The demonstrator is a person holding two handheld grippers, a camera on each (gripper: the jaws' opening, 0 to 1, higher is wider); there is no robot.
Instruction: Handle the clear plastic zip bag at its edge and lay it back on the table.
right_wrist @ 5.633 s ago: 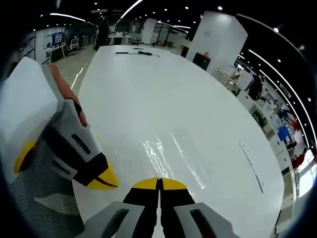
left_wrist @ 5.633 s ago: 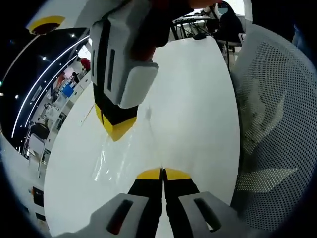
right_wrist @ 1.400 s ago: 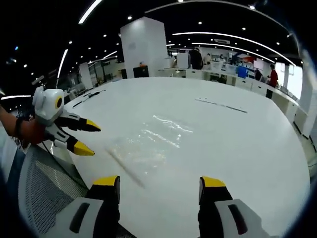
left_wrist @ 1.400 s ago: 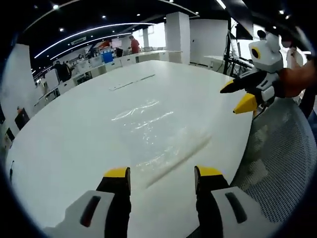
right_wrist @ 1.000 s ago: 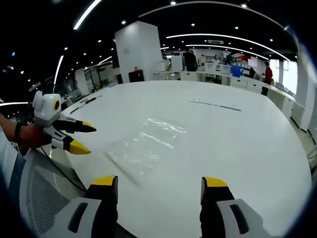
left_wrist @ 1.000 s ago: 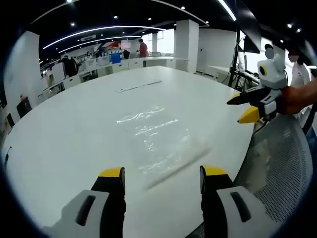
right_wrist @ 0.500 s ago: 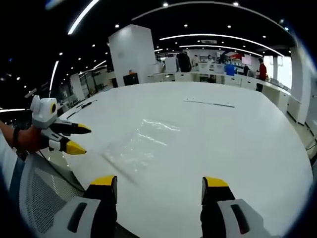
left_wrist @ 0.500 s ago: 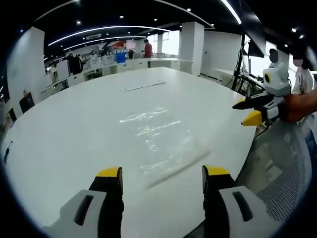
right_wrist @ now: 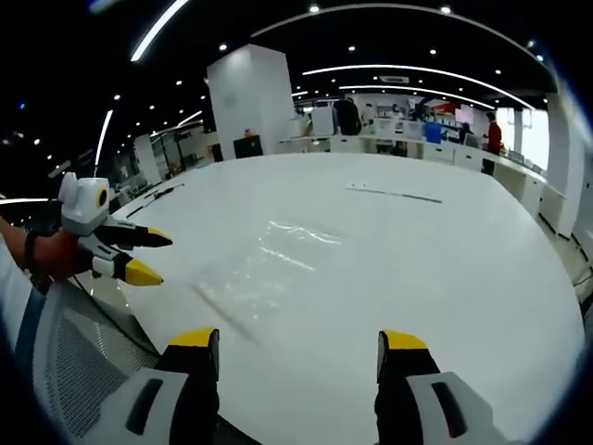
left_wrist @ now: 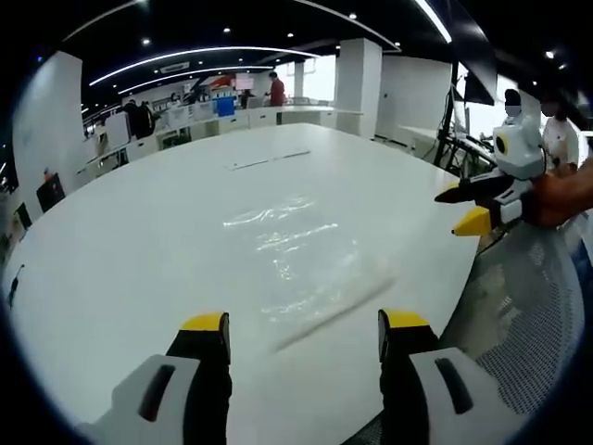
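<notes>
Little changed vs 0.5 s ago: clear zip bag (left_wrist: 301, 264) lies flat on white table (left_wrist: 120, 250), untouched. Left gripper (left_wrist: 301, 324) and right gripper (right_wrist: 298, 338) hover level above table's near edge, jaws spread wide, holding nothing. Mesh chair (left_wrist: 528, 315) sits alongside.

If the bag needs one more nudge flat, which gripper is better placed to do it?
Probably the left gripper: the zip bag lies flat on the table just ahead of its open jaws. The right gripper, also open, has the bag left of its line.
</notes>
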